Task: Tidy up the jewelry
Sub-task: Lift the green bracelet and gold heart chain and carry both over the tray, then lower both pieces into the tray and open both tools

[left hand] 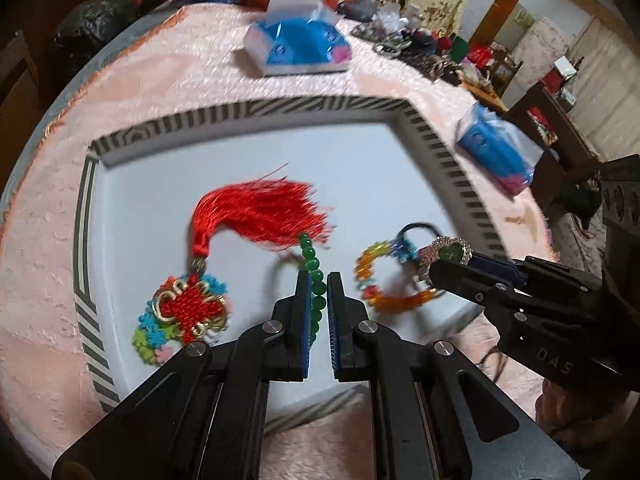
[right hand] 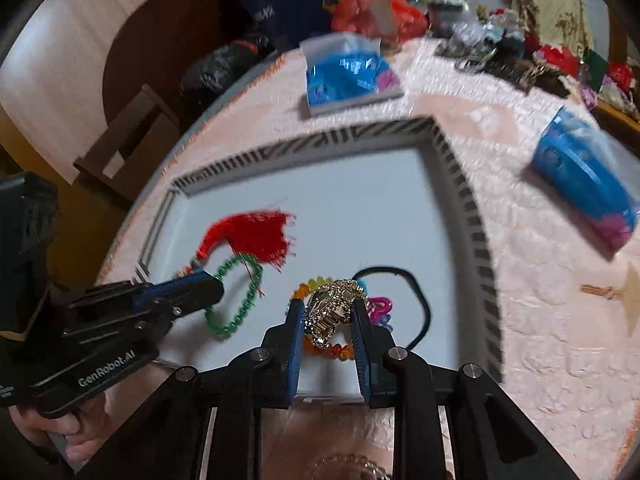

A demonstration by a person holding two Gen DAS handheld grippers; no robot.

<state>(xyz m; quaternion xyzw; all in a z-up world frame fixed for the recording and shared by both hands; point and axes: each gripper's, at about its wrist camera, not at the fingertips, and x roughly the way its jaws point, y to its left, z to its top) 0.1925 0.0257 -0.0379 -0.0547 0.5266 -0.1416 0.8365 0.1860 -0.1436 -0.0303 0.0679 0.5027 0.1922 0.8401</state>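
White lettering "GenRobot.AI" on side of black plastic handheld left gripper, seen from right wrist view. Raised letters "DAS" on black plastic body of handheld right gripper, seen from left wrist view; rest of word cut off. Print on blue plastic tissue packs too blurred to read.

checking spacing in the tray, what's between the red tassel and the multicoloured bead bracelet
The green bead bracelet, held by the left gripper, hangs between the red tassel and the multicoloured bead bracelet; the left wrist view shows it.
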